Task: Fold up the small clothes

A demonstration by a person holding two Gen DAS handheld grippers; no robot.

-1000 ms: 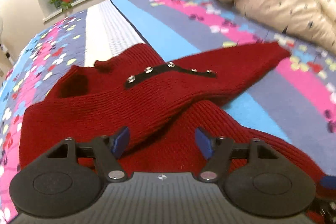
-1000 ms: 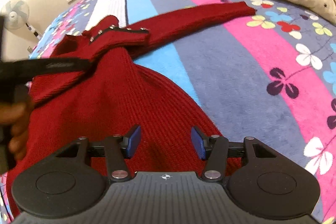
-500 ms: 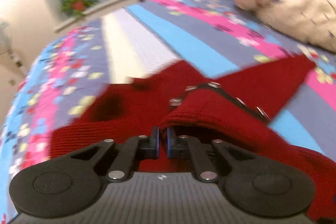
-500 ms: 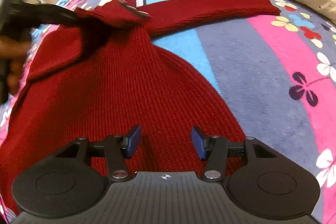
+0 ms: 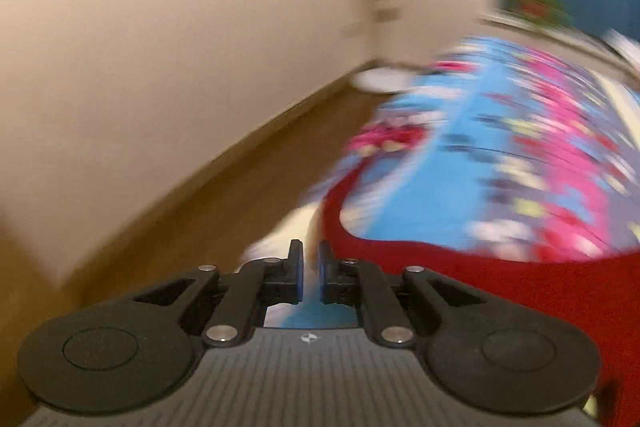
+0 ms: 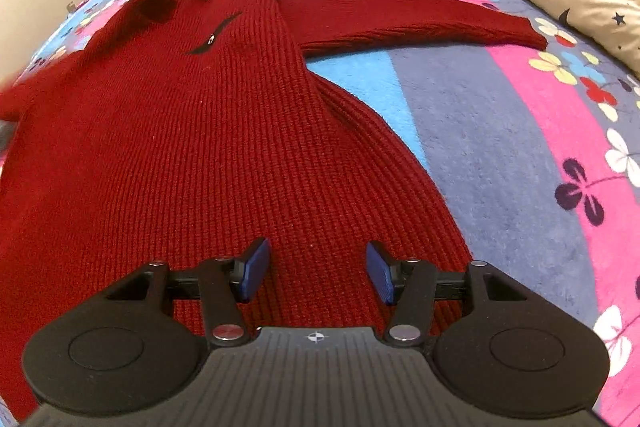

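Left gripper nearly closed, empty, right gripper spread over red sweater

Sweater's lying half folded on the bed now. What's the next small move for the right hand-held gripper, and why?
Probably reach the right hand-held gripper toward the outstretched sleeve and fold it across the body. Its jaws stand open and empty over the red sweater, whose sleeve is spread flat on the floral bedspread. The left hand-held gripper looks nearly shut and points off the bed edge.
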